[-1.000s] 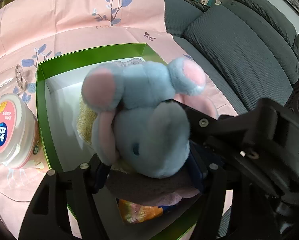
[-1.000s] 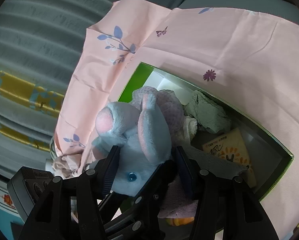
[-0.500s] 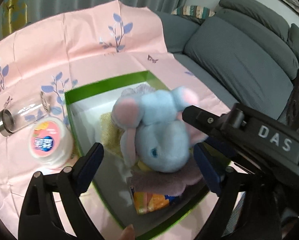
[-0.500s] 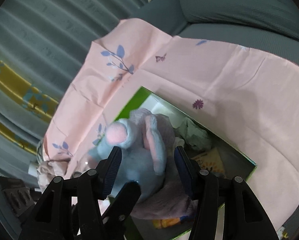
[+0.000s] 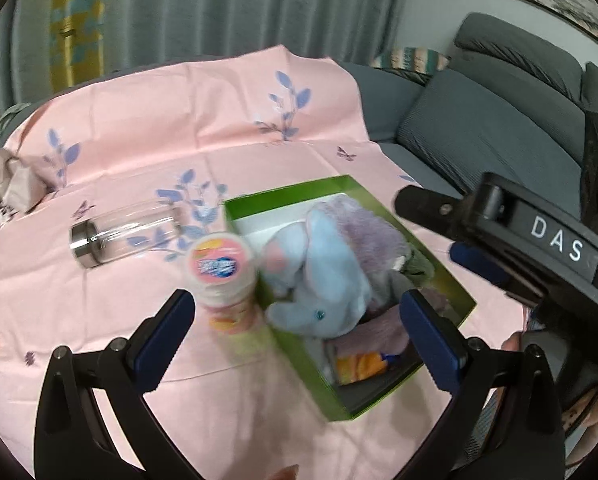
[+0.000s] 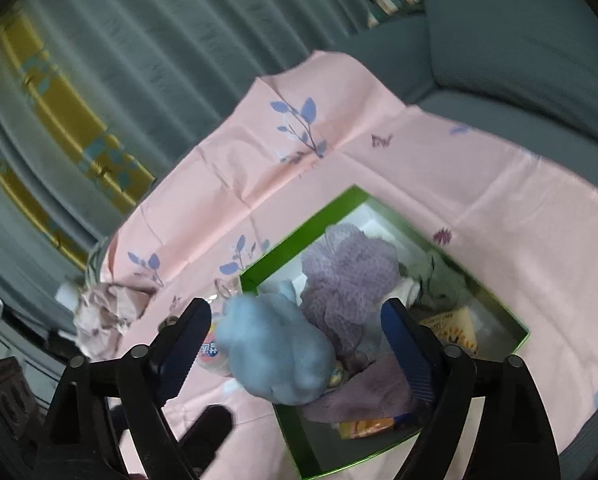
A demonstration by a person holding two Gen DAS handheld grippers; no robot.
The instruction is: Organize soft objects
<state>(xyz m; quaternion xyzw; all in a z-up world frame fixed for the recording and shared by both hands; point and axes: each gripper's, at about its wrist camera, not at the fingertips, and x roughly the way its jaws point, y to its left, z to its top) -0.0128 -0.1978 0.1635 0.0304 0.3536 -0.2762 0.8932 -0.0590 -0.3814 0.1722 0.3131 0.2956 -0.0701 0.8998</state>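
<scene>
A blue plush elephant (image 5: 327,276) with pink ears lies in the green box (image 5: 283,196) on top of other soft things, its head at the box's near left wall. It also shows in the right wrist view (image 6: 275,354). A purple mesh sponge (image 6: 351,272) lies behind it in the box (image 6: 299,236). My left gripper (image 5: 295,332) is open and empty above the box's near side. My right gripper (image 6: 295,348) is open and empty, its jaws wide on either side of the elephant from above. The right gripper's body (image 5: 539,236) shows in the left wrist view.
A pink-lidded round tub (image 5: 219,272) stands against the box's left wall. A clear glass bottle (image 5: 127,232) lies on the pink floral cloth (image 5: 179,120). A crumpled beige cloth (image 5: 7,184) lies at far left. A grey sofa (image 5: 499,120) is behind. Snack packets (image 5: 359,364) lie in the box.
Both grippers opened and let go of the elephant, then pulled up and back. The elephant dropped into the box and now lies there.
</scene>
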